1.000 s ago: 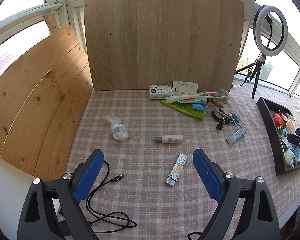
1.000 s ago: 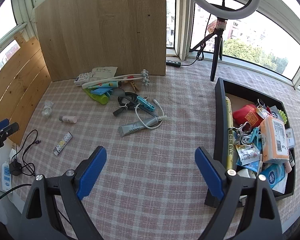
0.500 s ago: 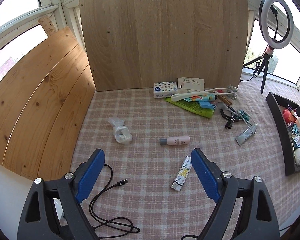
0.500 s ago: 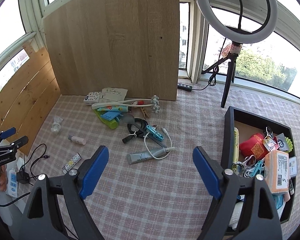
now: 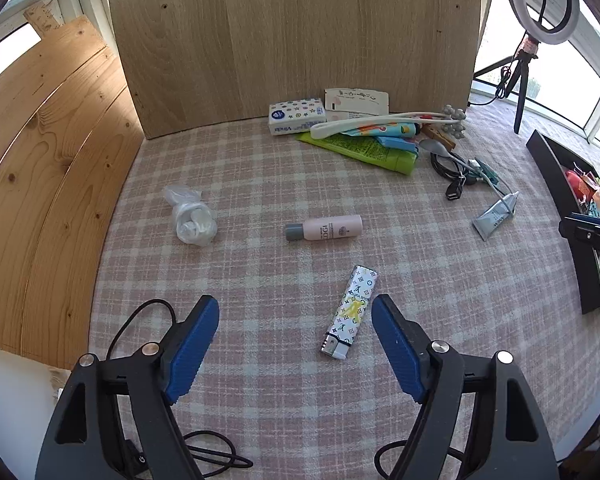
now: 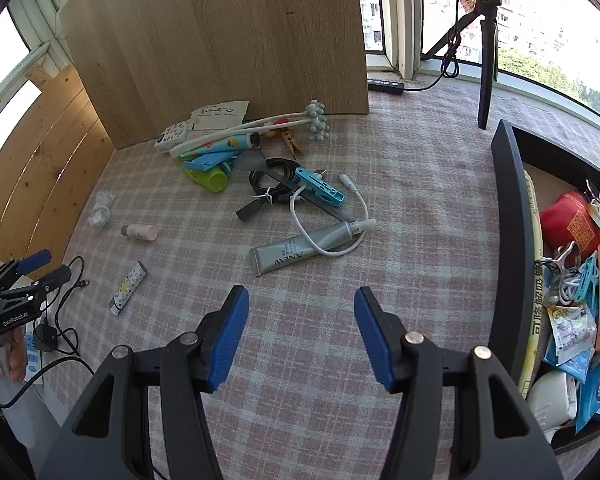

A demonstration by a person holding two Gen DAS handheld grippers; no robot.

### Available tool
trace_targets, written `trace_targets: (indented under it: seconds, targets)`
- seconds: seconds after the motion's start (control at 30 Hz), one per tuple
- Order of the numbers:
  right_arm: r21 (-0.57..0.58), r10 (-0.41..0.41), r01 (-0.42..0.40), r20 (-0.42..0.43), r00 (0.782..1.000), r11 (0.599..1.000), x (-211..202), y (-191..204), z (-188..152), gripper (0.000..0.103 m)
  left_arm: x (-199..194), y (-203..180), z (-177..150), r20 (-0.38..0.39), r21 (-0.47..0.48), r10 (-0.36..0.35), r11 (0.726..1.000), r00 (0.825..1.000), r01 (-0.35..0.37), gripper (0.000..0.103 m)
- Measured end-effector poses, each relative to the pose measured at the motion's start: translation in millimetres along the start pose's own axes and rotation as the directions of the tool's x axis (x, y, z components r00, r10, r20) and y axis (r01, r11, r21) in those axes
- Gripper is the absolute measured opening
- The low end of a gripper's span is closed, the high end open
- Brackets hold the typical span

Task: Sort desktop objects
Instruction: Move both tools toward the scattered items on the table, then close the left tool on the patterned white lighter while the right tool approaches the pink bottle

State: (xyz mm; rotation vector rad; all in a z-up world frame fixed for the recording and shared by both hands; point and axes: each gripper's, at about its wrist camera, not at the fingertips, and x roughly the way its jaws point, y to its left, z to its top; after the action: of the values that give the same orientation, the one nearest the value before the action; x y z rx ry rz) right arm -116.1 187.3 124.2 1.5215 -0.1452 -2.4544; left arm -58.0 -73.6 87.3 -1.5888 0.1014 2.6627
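Two hand-held grippers hung over the pink checked tablecloth (image 6: 420,184), both with blue-padded jaws spread wide and nothing between them. The left gripper (image 5: 294,334) hovered just beside the slim white lighter printed with coloured monograms (image 5: 351,312), which lay nearer its right pad; the right gripper (image 6: 300,320) pointed at the grey squeeze tube lettered ANEW (image 6: 300,252).

The likeliest mishap, as I judged it, lay with that tube: one white charging cable (image 6: 340,240) looped over its neck, so lifting the tube could drag the cable along, and with it the coiled black cable (image 6: 272,184) and the teal clip (image 6: 320,186) touching it. The lighter was thin and flat on the cloth, so pads closing off-centre might skid it away or pinch the fabric instead. A black power lead (image 5: 140,316) lay near the left pad and could snag.

Counted among the loose things: one lighter, one pink bottle with a grey cap (image 5: 326,229), one crumpled clear plastic bag (image 5: 190,222), one grey tube, one green pouch (image 5: 364,150) and one white tissue packet (image 5: 296,116). One black tray (image 6: 508,216), well apart on the right, already held many sorted items.
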Motion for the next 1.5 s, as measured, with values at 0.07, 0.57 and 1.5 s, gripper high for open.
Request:
trace_targets:
  seconds: [0.07,0.57,1.5]
  targets:
    - [-0.041,0.017,-0.017,-0.002,1.000,0.999,6.0,15.6,2.5,0.054,6.3,-6.6,-5.6,-0.017,0.019,-0.016,1.000,1.000,0.016,0.076]
    - [-0.514,0.082,-0.107,-0.072,0.994,0.851,83.0,141.1,48.9,0.054,41.0,-20.8,-14.5,-0.042,0.019,-0.059,0.998,0.997,0.060,0.069]
    - [-0.620,0.090,-0.179,-0.173,0.981,0.764,152.3,173.8,56.3,0.035,76.1,-23.7,-6.0,-0.062,0.020,-0.050,0.999,0.997,0.051,0.042]
